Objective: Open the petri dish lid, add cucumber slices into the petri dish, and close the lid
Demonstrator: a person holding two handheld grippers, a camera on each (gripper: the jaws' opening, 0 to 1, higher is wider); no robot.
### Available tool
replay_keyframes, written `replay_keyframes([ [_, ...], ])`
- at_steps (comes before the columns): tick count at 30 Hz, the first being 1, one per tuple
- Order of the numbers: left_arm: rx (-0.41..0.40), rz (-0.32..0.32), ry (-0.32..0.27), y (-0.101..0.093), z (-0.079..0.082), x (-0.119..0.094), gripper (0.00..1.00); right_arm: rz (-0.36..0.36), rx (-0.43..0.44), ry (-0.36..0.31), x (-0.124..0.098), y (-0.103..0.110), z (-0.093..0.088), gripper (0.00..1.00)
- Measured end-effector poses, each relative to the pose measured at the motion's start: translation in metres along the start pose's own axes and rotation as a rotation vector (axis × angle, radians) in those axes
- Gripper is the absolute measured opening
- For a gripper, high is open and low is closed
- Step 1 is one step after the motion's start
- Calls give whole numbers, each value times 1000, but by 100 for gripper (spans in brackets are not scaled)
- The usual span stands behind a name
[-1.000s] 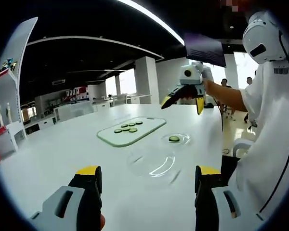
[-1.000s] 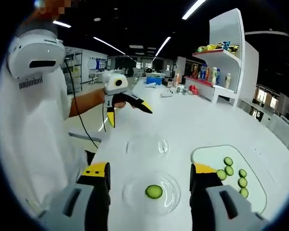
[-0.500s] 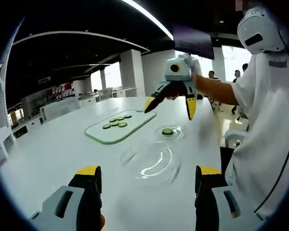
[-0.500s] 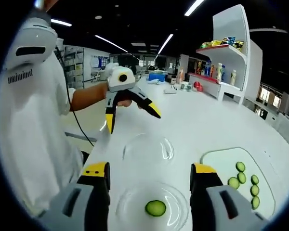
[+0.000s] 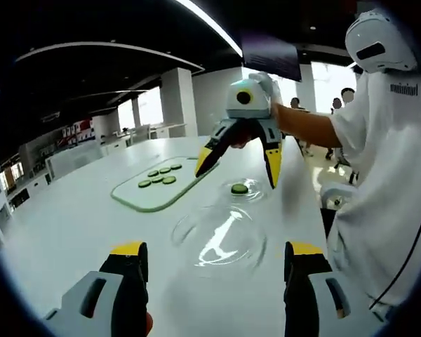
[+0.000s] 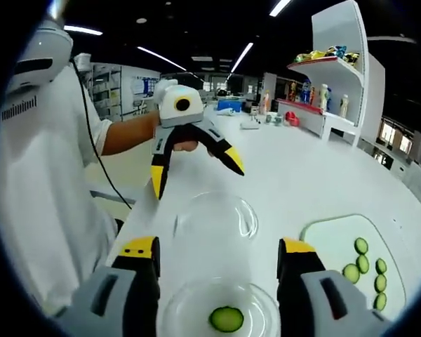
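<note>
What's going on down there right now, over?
Both grippers, left and right, open, empty, above the table. One cucumber slice in petri dish; lid off beside it. Nothing in the way.

We see the left gripper (image 6: 196, 165) now lower and nearer the lid (image 6: 214, 216), jaws spread.

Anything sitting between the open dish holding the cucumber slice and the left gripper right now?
Yes. In the right gripper view the clear petri dish lid lies on the table between the dish and the left gripper, whose jaws hang spread above the lid's far edge.
</note>
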State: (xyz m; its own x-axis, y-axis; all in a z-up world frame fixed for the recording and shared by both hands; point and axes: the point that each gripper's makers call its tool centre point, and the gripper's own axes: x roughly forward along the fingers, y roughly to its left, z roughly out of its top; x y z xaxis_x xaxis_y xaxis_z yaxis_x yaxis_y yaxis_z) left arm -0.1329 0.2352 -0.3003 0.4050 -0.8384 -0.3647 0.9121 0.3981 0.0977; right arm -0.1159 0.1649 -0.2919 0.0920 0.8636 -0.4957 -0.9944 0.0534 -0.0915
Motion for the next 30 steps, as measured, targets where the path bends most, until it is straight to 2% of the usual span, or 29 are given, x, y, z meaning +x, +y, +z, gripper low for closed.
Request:
replay_keyframes([
  [5, 3, -25, 14, 2, -3, 5, 80, 15, -11, 30, 13, 1, -3, 66],
  [9, 13, -42, 33, 2, -6, 10, 80, 27, -13, 35, 22, 2, -2, 68],
  [15, 21, -60, 43, 7, -7, 15, 80, 39, -39, 84, 32, 1, -10, 70],
  [30, 26, -111, 73, 7, -16, 28, 80, 94, -42, 103, 50, 1, -13, 71],
])
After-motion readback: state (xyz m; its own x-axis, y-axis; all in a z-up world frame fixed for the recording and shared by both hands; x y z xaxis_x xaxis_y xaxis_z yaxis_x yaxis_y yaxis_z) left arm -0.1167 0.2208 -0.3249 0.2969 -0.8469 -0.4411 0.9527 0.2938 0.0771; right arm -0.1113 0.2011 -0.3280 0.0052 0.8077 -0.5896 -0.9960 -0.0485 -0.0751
